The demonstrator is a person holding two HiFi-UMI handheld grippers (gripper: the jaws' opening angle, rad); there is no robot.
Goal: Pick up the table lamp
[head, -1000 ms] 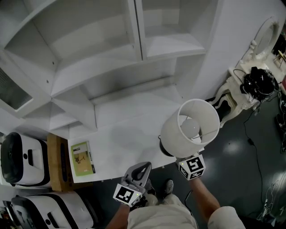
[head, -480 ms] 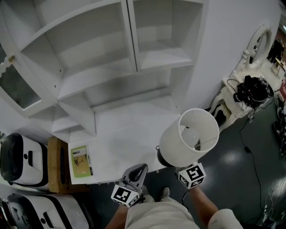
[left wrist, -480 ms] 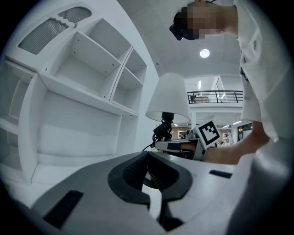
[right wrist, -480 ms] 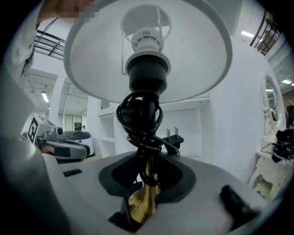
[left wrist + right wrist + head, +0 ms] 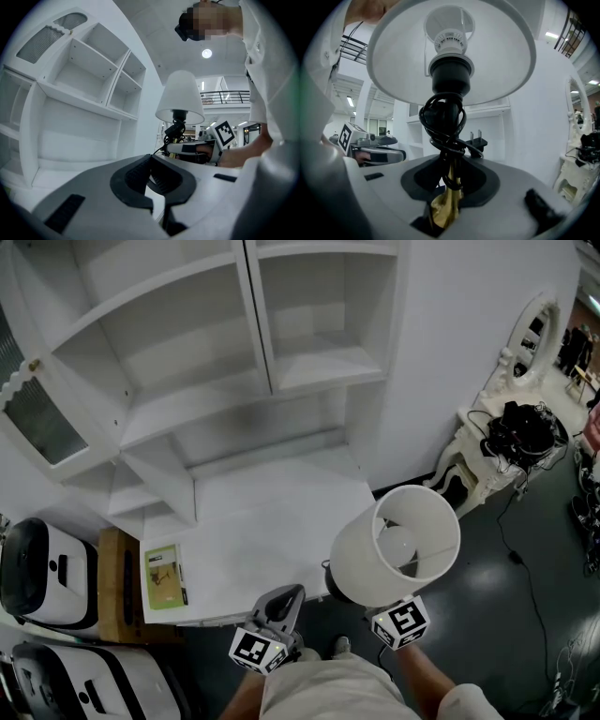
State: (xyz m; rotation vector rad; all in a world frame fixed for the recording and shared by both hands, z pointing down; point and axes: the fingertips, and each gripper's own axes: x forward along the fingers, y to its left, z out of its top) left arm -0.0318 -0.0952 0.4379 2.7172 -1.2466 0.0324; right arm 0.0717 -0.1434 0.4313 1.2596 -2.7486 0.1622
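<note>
The table lamp (image 5: pixel 394 545) has a white drum shade, a black socket and a brass stem (image 5: pixel 446 199) with its black cord wound round it. It hangs in the air off the white table's (image 5: pixel 272 521) front right corner. My right gripper (image 5: pixel 447 187) is shut on the brass stem below the cord. In the head view only its marker cube (image 5: pixel 401 622) shows beneath the shade. My left gripper (image 5: pixel 286 598) is by the table's front edge, shut with nothing in it. In the left gripper view its jaws (image 5: pixel 151 157) meet, and the lamp (image 5: pixel 180 96) stands to its right.
A tall white shelf unit (image 5: pixel 187 352) rises behind the table. A green booklet (image 5: pixel 164 576) lies at the table's left end. White appliances (image 5: pixel 42 573) sit at the left. An ornate white side table (image 5: pixel 497 460) with black cables stands on the dark floor at right.
The lamp in my right gripper has moved from over the table's right end toward the person, past the front corner. The left gripper drifted back a little.
</note>
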